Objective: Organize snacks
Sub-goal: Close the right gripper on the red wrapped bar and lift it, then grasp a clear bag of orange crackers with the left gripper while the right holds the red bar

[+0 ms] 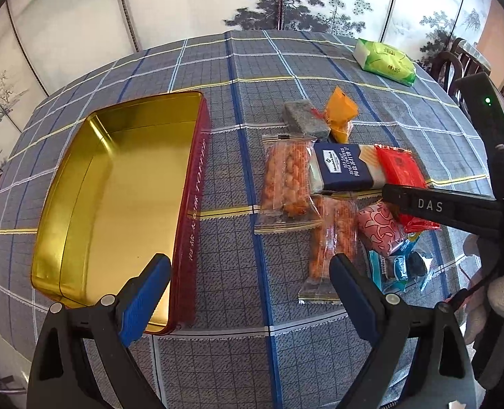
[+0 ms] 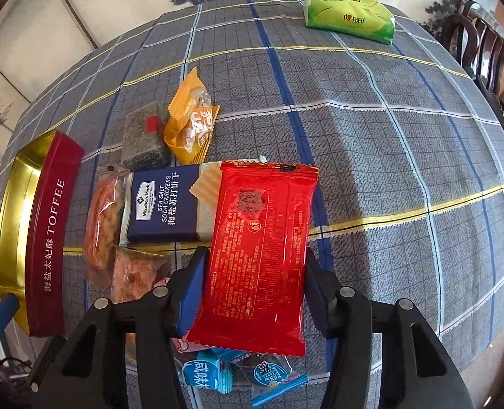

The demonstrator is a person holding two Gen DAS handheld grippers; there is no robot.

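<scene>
An open gold-lined red toffee tin (image 1: 92, 204) lies at the left of the table; it also shows in the right wrist view (image 2: 44, 231). A pile of snack packets lies to its right: a navy cracker pack (image 1: 340, 167), clear packs of orange snacks (image 1: 286, 184), a pink packet (image 1: 381, 228), blue packets (image 2: 218, 375). My right gripper (image 2: 252, 269) is shut on a red snack packet (image 2: 258, 248) and holds it over the pile. My left gripper (image 1: 252, 286) is open and empty, low over the cloth between tin and pile.
A green tissue pack (image 2: 349, 13) lies at the far right of the checked tablecloth (image 2: 405, 156). An orange packet (image 2: 192, 119) and a dark grey block (image 2: 143, 136) lie behind the pile. Dark chairs (image 2: 490, 54) stand at the right edge.
</scene>
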